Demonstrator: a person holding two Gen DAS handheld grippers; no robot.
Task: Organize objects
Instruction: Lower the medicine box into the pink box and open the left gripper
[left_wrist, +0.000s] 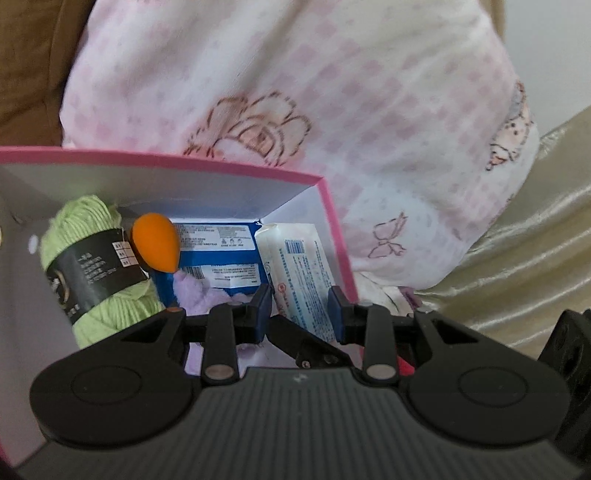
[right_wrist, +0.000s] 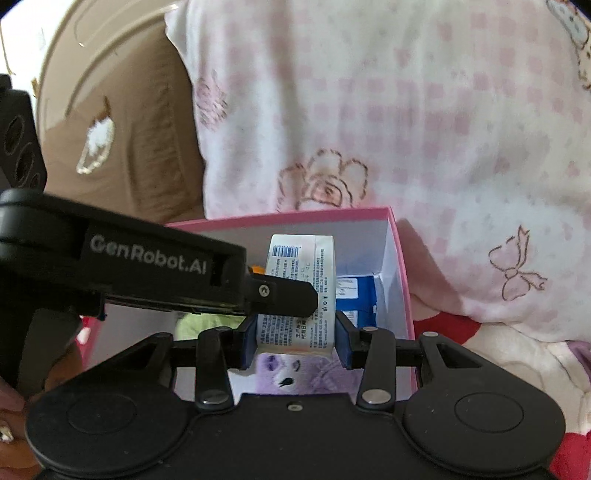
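From the left wrist we see a pink-and-white quilt (left_wrist: 295, 92) behind a pink-rimmed box (left_wrist: 184, 164). Green yarn (left_wrist: 92, 266) stands at the box's left wall, an orange sponge (left_wrist: 157, 243) and blue carton (left_wrist: 218, 251) near the far wall. Our left gripper (left_wrist: 300, 312) hangs open around a white packet (left_wrist: 299, 266) by the right wall.

From the right wrist, our right gripper (right_wrist: 295, 341) clamps the white packet (right_wrist: 299, 295) upright over the box (right_wrist: 400, 266). The other gripper reads "GenRobot.AI".
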